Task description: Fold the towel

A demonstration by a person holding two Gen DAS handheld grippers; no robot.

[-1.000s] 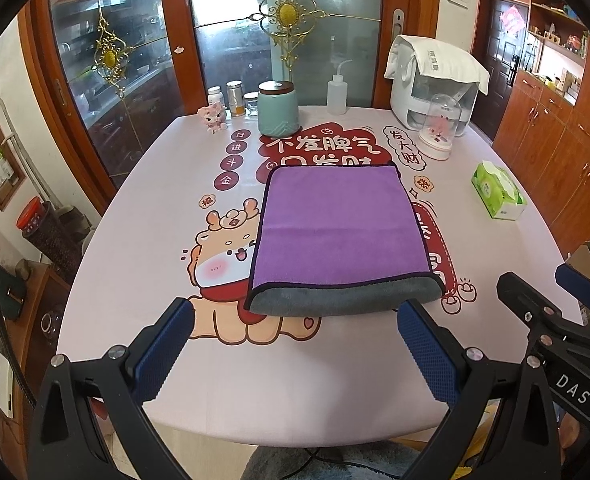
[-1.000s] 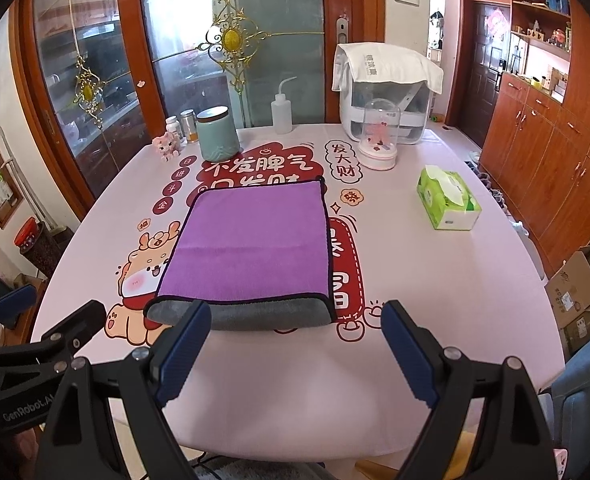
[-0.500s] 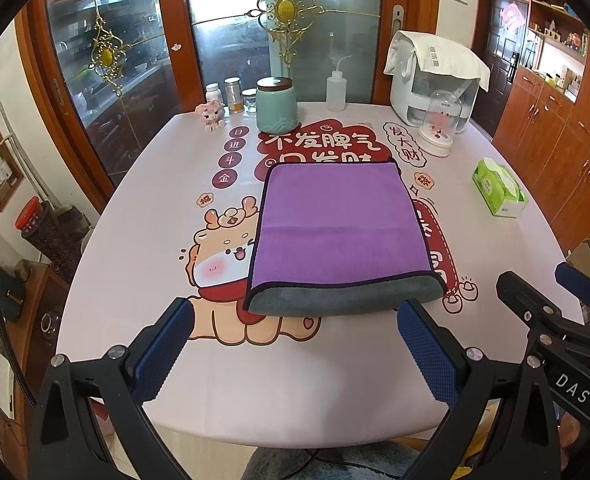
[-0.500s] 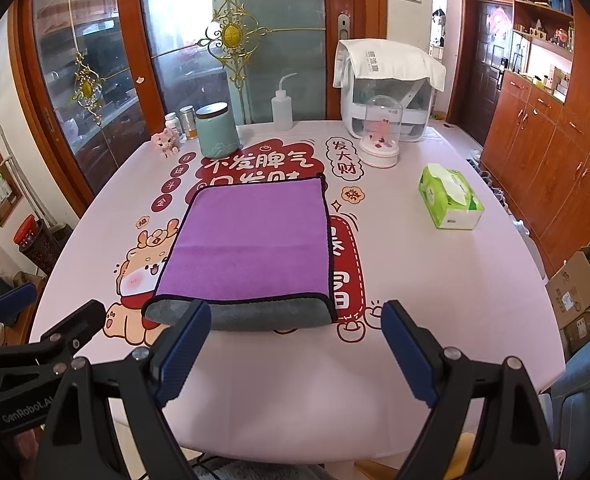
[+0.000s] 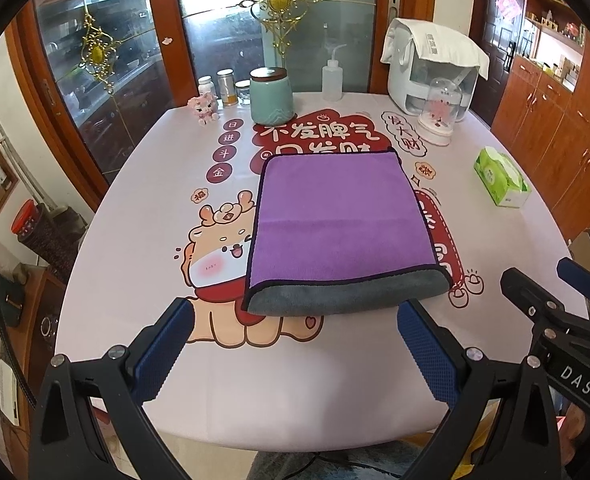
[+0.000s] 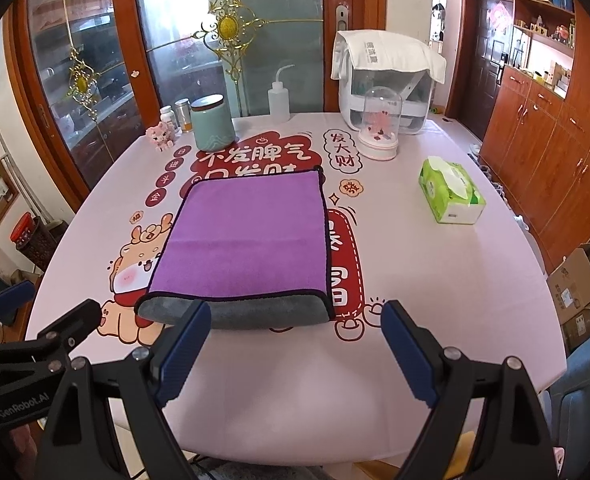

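A purple towel with a grey underside (image 5: 341, 224) lies folded flat in the middle of the table, its rolled grey fold facing me. It also shows in the right wrist view (image 6: 247, 240). My left gripper (image 5: 295, 350) is open and empty, held over the near table edge just short of the fold. My right gripper (image 6: 295, 354) is open and empty, also near the front edge, just short of the towel. Each gripper shows at the edge of the other's view.
The table (image 5: 143, 208) has a pink printed cloth. At the back stand a teal canister (image 5: 271, 96), small jars, a squeeze bottle (image 5: 332, 80), a white appliance (image 5: 431, 68) and a glass dome (image 5: 439, 116). A green tissue box (image 5: 501, 182) sits at right.
Both views have shifted very slightly; the towel and both open grippers stay as they were.
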